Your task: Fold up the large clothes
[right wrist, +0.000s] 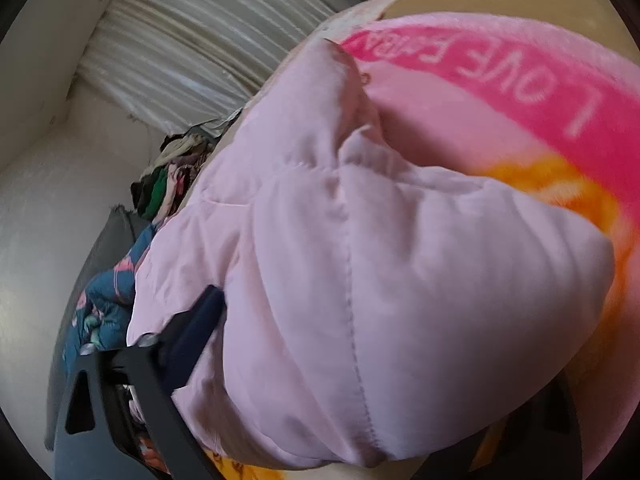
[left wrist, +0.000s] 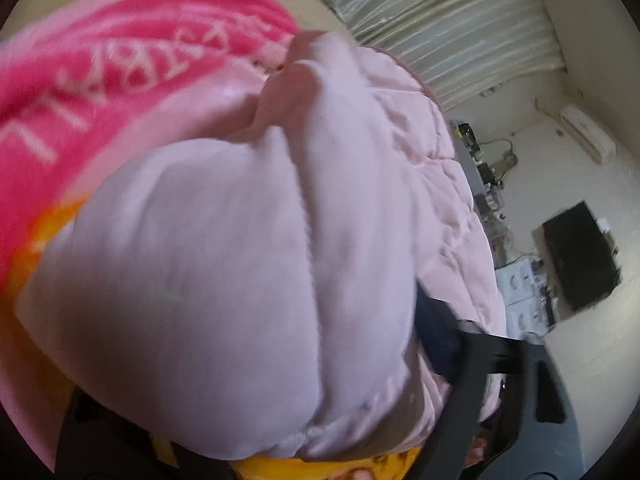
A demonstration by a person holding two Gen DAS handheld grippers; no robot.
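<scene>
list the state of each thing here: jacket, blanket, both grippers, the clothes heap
pale pink padded jacket: bunched up, bulging between both grippers' fingers, not yet flat
pink blanket with white lettering: spread out under the jacket
left gripper: jacket fabric between its fingers
right gripper: jacket fabric between its fingers
heap of clothes: unfolded, beyond the jacket

The puffy pale-pink quilted jacket (left wrist: 240,260) fills the middle of both wrist views, lying on the bright pink lettered blanket (left wrist: 100,80) — blanket at upper left in the left view, upper right in the right view. The heap of mixed clothes (right wrist: 172,176) sits at mid-left, behind the jacket — below it, the blue floral garment (right wrist: 108,300).
</scene>
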